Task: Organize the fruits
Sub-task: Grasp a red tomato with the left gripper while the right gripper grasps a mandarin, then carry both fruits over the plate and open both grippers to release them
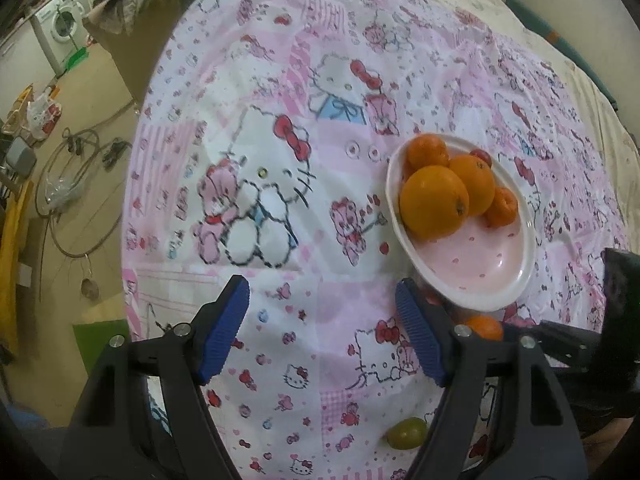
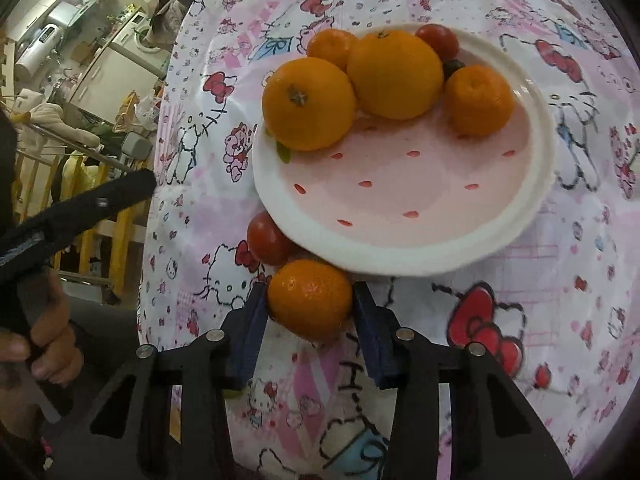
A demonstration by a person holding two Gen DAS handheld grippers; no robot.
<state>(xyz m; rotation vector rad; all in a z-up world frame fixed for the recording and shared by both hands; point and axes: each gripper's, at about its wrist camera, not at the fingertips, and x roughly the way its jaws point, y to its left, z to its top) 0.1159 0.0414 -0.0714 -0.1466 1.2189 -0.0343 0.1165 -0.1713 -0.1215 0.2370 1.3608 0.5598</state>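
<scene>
A white-rimmed pink plate [image 2: 400, 248] holds two large oranges [image 2: 310, 102], two mandarins [image 2: 478, 100], a red tomato [image 2: 438, 40] and a small dark fruit. My right gripper [image 2: 310, 300] is shut on a mandarin [image 2: 310, 300] just before the plate's near rim. A red tomato [image 2: 268, 238] lies on the cloth against the rim. In the left wrist view my left gripper [image 1: 322, 328] is open and empty above the cloth, left of the plate [image 1: 516, 280]. A green fruit [image 1: 406, 434] lies near its right finger. The held mandarin [image 1: 486, 326] shows there.
The round table carries a pink Hello Kitty cloth [image 1: 280, 160]. Its left edge drops to a cluttered floor with a washing machine [image 1: 60, 28] and hoops. The other handle and a hand [image 2: 52, 344] show at the left of the right wrist view.
</scene>
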